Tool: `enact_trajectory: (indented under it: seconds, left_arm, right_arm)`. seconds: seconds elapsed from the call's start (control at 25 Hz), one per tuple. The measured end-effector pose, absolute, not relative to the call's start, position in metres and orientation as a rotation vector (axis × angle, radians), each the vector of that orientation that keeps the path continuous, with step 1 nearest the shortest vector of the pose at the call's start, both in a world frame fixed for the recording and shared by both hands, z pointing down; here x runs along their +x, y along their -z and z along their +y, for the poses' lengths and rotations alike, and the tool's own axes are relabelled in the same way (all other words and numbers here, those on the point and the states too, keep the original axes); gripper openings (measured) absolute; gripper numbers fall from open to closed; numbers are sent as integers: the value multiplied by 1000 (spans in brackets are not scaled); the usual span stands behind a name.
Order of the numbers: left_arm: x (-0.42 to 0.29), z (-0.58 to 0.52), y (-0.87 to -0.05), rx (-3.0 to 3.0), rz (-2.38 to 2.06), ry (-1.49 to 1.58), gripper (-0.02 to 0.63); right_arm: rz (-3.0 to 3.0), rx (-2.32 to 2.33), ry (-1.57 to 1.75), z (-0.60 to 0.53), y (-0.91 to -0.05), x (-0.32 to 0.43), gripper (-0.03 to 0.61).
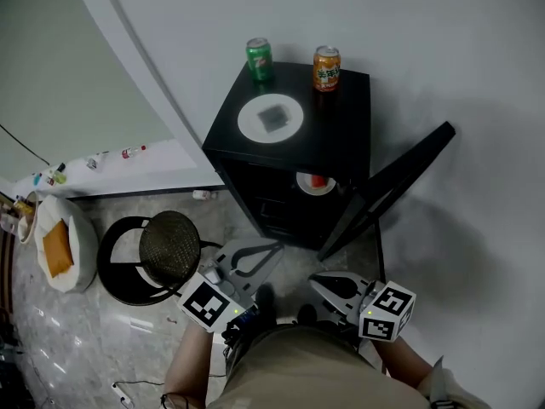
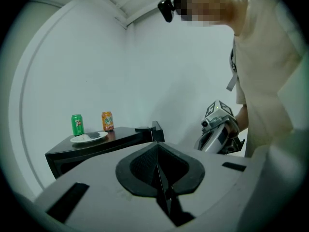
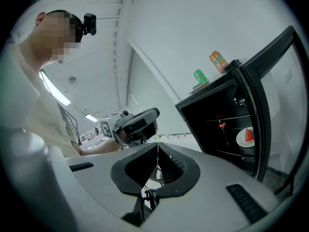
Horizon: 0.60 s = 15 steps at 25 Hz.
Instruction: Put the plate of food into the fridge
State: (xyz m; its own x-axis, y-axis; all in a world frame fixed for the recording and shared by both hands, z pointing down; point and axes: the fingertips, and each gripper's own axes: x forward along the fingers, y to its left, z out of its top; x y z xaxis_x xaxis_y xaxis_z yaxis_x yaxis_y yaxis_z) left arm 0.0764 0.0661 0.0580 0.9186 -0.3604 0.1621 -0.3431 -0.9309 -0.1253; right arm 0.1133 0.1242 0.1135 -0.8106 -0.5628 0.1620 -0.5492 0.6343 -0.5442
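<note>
Resting on a shelf inside the black fridge (image 1: 345,113), at the middle of the head view, a small white plate (image 3: 240,140) is carrying a red wedge of food (image 3: 249,135), so the placing step is looking done, judging by how things lie. The flat, glossy door (image 1: 387,190) is hanging wide open toward the lower right, and closing it is probably what is left. A second round white plate (image 1: 248,118) with a flat grey portion (image 1: 272,116) is sitting on the fridge top, upper middle of the frame, near a green can (image 1: 260,59) and an orange can (image 1: 326,67), both smooth upright cylinders. Whether it too is meant to go in cannot be told. The left gripper (image 2: 157,151) and the right gripper (image 3: 157,149) are both holding their ribbed dark jaws together on nothing, low in the frame, well apart from the fridge.
</note>
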Motion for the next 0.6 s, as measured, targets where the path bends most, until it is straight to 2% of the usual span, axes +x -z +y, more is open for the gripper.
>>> enact_trajectory:
  seconds: [0.6]
  left_arm:
    - [25,4,-51,-3070,432,98,9]
  right_arm:
    - [2792,-1171,891,67,-100,56,21]
